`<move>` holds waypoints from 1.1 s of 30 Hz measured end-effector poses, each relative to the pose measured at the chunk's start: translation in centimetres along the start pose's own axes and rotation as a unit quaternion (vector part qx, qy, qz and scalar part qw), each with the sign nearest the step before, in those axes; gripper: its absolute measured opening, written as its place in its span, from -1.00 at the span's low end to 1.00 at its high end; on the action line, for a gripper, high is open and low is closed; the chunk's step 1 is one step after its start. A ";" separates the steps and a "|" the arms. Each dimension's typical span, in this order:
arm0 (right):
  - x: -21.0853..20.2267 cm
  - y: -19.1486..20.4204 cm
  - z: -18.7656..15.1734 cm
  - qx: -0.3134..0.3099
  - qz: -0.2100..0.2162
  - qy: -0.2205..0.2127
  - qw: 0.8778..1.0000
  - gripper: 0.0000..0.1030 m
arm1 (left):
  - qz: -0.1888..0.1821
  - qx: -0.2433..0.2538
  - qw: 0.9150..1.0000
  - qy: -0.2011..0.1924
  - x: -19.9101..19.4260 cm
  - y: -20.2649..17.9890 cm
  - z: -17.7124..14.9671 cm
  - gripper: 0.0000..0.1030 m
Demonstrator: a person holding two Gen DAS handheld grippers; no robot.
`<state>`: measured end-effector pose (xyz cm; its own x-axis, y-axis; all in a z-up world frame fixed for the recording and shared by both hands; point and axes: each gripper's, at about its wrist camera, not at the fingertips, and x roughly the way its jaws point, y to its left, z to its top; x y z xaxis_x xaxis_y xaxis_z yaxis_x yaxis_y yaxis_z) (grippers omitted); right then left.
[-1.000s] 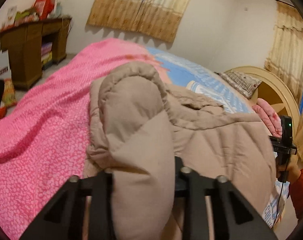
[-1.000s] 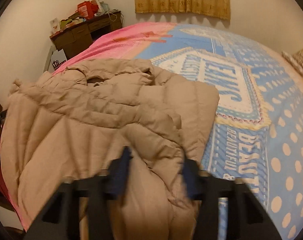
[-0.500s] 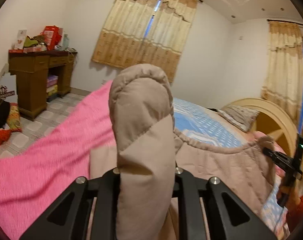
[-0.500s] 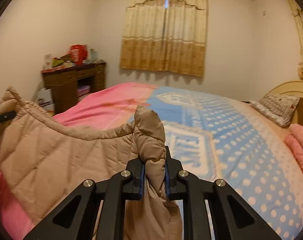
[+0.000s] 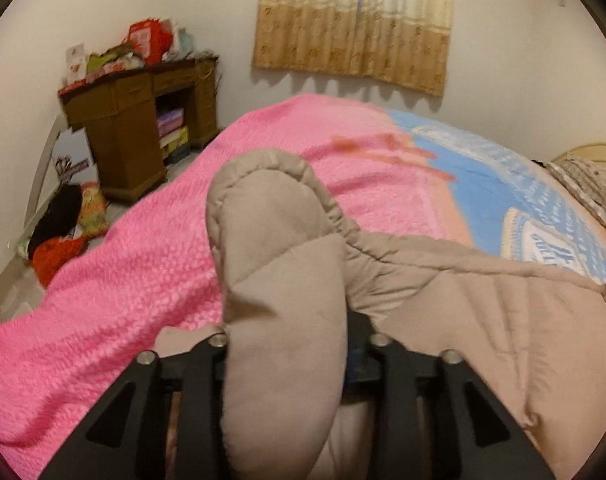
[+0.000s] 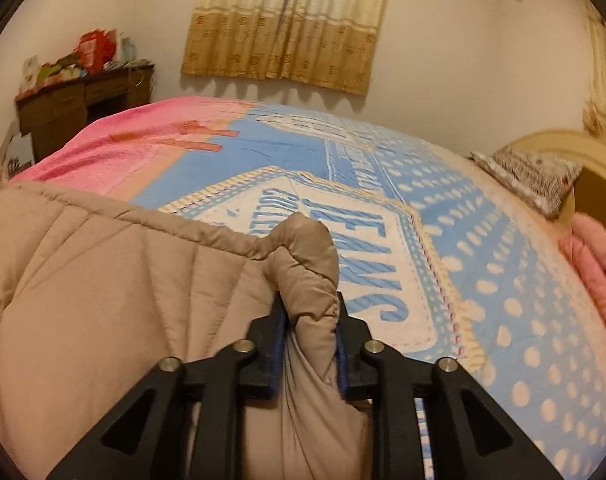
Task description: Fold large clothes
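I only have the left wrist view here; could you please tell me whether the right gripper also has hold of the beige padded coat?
Observer: Yes, the right gripper is shut on a bunched corner of the beige padded coat.
Operator: Thank you. What lies beyond that corner?
Observer: A white panel of the blue bedspread, printed with large blue letters.
Operator: Is anything lying near the headboard?
Observer: A folded pink blanket lies at the bed's right edge, below the patterned pillow.
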<state>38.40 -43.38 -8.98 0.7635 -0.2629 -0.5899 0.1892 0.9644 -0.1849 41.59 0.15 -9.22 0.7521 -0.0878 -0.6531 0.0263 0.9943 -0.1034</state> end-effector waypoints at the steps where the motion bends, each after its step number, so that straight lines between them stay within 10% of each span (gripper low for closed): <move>1: 0.5 -0.2 0.1 0.006 0.008 0.011 1.000 -0.21 | -0.001 -0.008 1.000 0.010 0.2 0.2 -0.1 -0.04; 7: 2.8 -3.8 -0.5 0.115 0.084 0.071 0.987 0.44 | -0.044 -0.097 0.993 0.050 1.6 2.5 -0.8 0.40; 11: 2.6 -8.5 -2.4 0.251 0.172 0.076 0.949 0.46 | -0.030 -0.092 0.994 0.056 1.5 1.4 -1.1 0.43; 14: -3.6 -12.7 -4.3 0.336 0.122 -0.012 0.934 0.46 | -0.028 -0.094 0.994 0.057 1.4 1.3 -1.2 0.44; 16: -7.2 -12.7 -3.9 0.309 0.099 -0.037 0.945 0.38 | -0.025 -0.092 0.994 0.058 1.7 1.2 -0.9 0.44; 19: -10.6 -8.7 -1.5 0.201 0.097 -0.041 0.974 -0.29 | -0.022 -0.090 0.994 0.059 1.8 1.0 -0.8 0.45; 25: -11.9 6.5 4.4 0.119 0.241 -0.027 0.963 -0.29 | -0.015 -0.085 0.995 0.056 1.6 0.8 -0.8 0.46; 33: -4.3 20.1 1.9 0.028 0.194 0.029 0.980 -0.33 | -0.026 -0.095 0.993 0.057 1.7 1.1 -0.8 0.49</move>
<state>40.05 -22.84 -8.64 0.7483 0.1251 -0.6515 -0.0746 0.9917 0.1047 42.36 1.05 -11.03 0.6732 -0.1552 -0.7230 -0.0705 0.9598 -0.2718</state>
